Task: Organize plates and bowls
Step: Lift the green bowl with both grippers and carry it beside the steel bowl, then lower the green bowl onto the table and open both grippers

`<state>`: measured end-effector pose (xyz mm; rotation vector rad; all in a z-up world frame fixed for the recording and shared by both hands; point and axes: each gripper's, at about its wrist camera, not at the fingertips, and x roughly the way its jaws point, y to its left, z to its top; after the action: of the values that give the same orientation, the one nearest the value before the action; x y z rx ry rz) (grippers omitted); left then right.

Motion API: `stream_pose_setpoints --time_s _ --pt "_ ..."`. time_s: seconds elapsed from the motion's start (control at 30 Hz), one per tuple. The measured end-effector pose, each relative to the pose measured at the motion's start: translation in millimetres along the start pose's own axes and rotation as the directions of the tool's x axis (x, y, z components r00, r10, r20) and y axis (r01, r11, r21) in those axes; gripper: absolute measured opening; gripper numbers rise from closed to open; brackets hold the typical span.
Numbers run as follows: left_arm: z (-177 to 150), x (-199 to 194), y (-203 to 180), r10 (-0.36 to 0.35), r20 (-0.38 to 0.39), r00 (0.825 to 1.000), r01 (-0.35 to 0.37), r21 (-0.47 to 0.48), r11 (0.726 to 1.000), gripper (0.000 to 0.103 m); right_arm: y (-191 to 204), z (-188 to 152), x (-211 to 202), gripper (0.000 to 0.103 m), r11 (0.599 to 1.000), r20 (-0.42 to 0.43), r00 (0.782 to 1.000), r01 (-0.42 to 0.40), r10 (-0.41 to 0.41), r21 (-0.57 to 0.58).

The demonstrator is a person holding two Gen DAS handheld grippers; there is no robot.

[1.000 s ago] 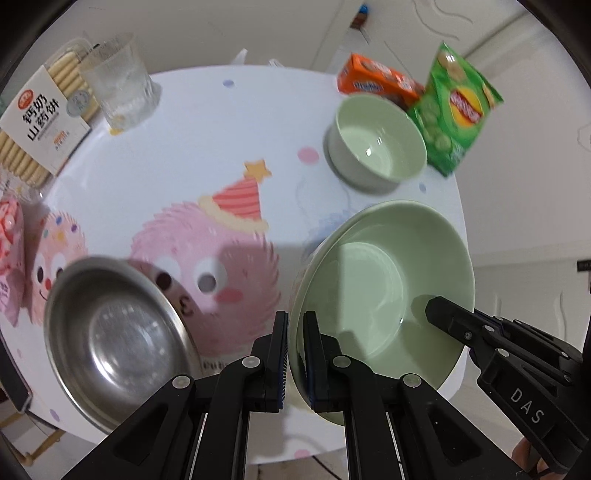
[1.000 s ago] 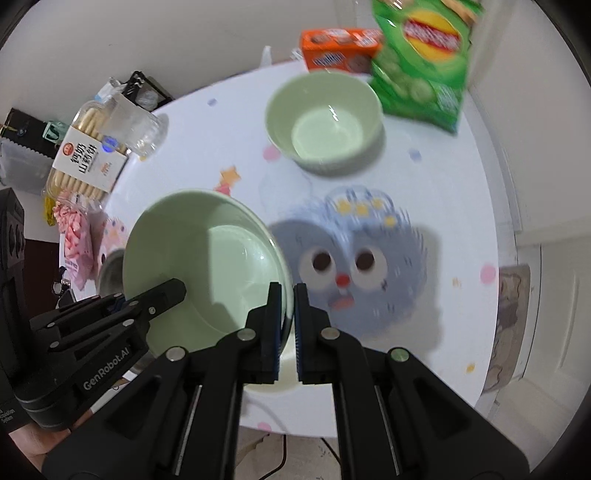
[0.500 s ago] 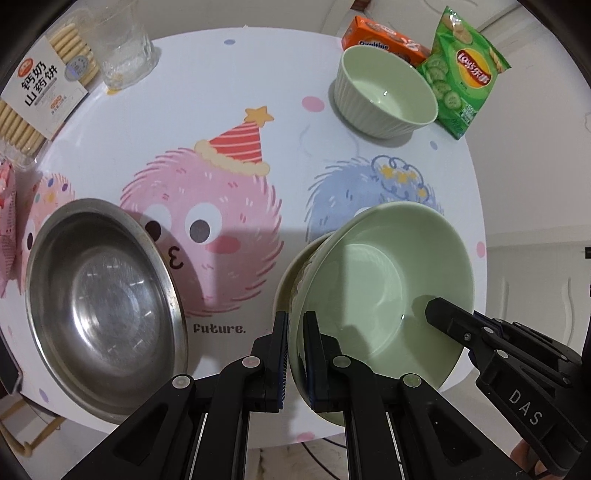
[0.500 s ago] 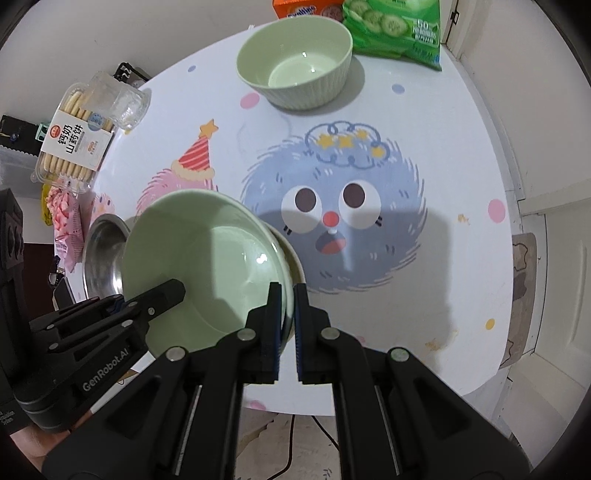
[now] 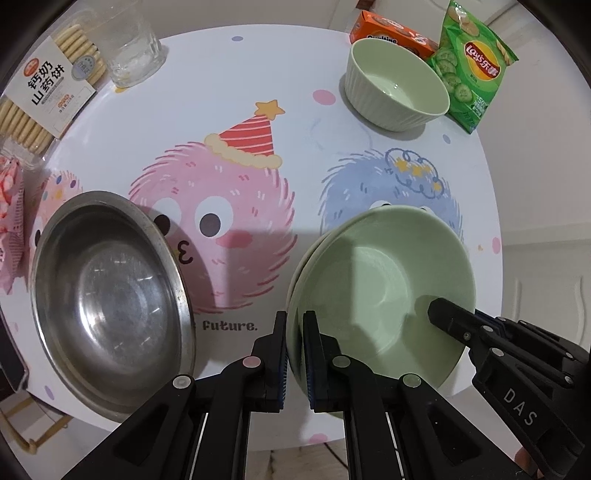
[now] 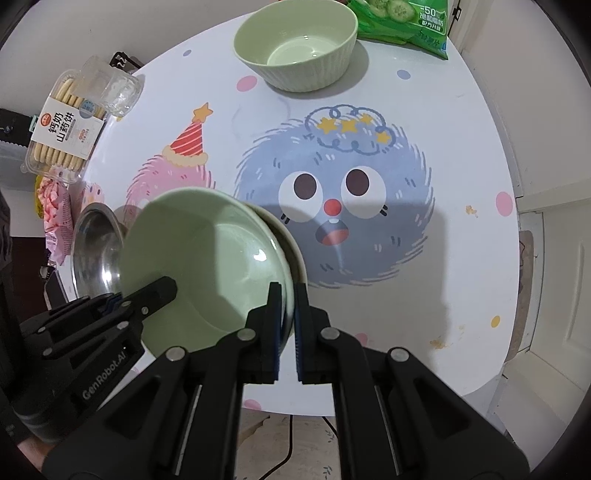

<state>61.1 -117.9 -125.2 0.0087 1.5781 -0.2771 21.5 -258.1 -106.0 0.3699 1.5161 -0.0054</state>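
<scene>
The left gripper (image 5: pixel 294 354) was closed down to a thin gap on the near-left rim of the green plate (image 5: pixel 380 291), one finger inside the rim and one outside. The right gripper (image 6: pixel 286 328) pinched the opposite rim of that same plate (image 6: pixel 207 266) in the same way, its jaws nearly together with the edge between them. In the left wrist view the right gripper (image 5: pixel 448 317) reached in from the lower right, a fingertip lying over the plate's inner surface; in the right wrist view the left gripper (image 6: pixel 159 291) came in from the lower left, likewise over the inside of the plate.

The plate sat tilted, directly ahead of both pairs of fingers, above the near part of the round table (image 5: pixel 332 74). A second, paler rim (image 5: pixel 314 251) showed just behind its far-left edge, also seen in the right wrist view (image 6: pixel 291 251); whether the two were touching could not be told.

Left of the left gripper lay the steel bowl (image 5: pixel 110 295), resting on the table near its edge. Far ahead and to the right stood the ribbed green bowl (image 5: pixel 397 88), upright, with an orange box (image 5: pixel 388 31) and a chip bag (image 5: pixel 472 66) just beyond it. Far ahead to the left were a clear glass (image 5: pixel 129 51) and a biscuit pack (image 5: pixel 40 96)
</scene>
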Motion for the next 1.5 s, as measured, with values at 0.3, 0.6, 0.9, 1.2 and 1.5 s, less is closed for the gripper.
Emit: stream_pose_setpoints --time_s 0.3,0.6,0.9,1.2,1.5 --pt "0.3 2.9 -0.1 0.022 0.009 1.000 -0.022 0.005 1.000 0.008 1.8 0.5 3.5 0.009 1.000 -0.003 1.000 0.022 -0.022 -0.003" --pt "1.6 2.9 -1.7 0.030 0.007 1.000 -0.030 0.005 1.000 0.009 4.9 1.4 4.5 0.009 0.999 -0.009 0.999 0.050 -0.050 -0.013" --pt "2.4 -0.4 -1.9 0.040 0.022 0.999 -0.040 0.007 0.999 0.009 7.2 1.7 6.0 0.009 0.998 -0.014 0.998 0.066 -0.067 -0.016" --pt "2.1 -4.8 -0.5 0.046 0.032 0.998 -0.047 0.016 0.999 0.015 6.3 2.0 2.5 0.009 0.998 -0.003 0.998 0.061 -0.061 -0.007" --pt "6.1 -22.4 17.4 -0.011 0.082 0.997 0.015 -0.051 0.999 0.084 -1.2 2.3 -24.6 0.067 0.999 0.059 0.998 0.010 -0.012 0.030"
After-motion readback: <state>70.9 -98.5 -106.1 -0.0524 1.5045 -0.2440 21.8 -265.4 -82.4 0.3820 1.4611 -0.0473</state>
